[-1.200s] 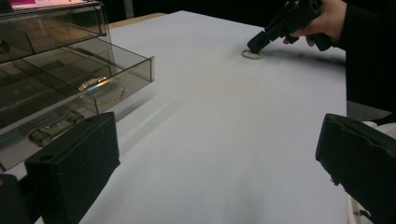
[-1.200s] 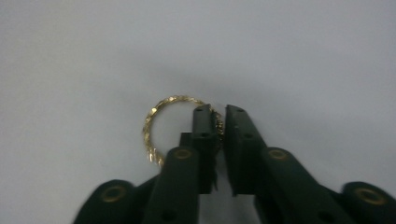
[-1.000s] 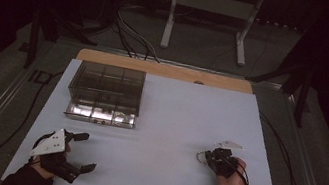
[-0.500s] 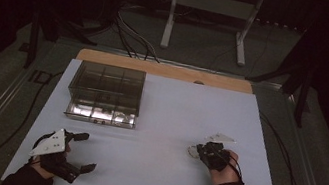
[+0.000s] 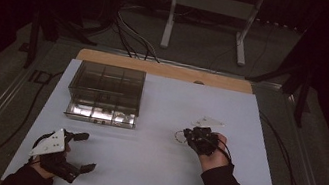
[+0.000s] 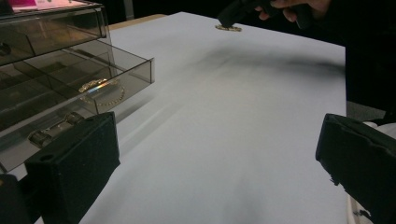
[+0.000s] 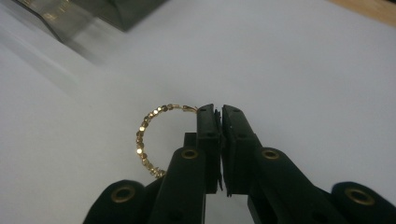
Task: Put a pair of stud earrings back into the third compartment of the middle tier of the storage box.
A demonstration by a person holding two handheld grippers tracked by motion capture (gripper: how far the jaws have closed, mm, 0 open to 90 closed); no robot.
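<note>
A thin gold bracelet (image 7: 141, 133) hangs as a loop from my right gripper (image 7: 221, 113), whose jaws are shut on its end. From above, that gripper (image 5: 189, 136) is held over the white table (image 5: 159, 173) right of centre, pointing left, with the bracelet (image 5: 177, 136) dangling at its tip. A smoky clear drawer box (image 5: 107, 83) stands at the back left, its bottom drawer (image 5: 100, 115) pulled out. Another gold bracelet (image 6: 100, 91) lies inside that drawer. My left gripper (image 5: 84, 151) rests at the near left, jaws wide open and empty, facing right.
A wooden strip (image 5: 166, 70) runs along the table's far edge. Cables and a white metal stand (image 5: 210, 4) lie on the dark floor beyond. A metal clasp-like item (image 6: 51, 130) sits in the drawer's near compartment.
My right hand has moved left and lifted a little, carrying the bracelet toward the middle of the table. The left hand has stayed where it was.
</note>
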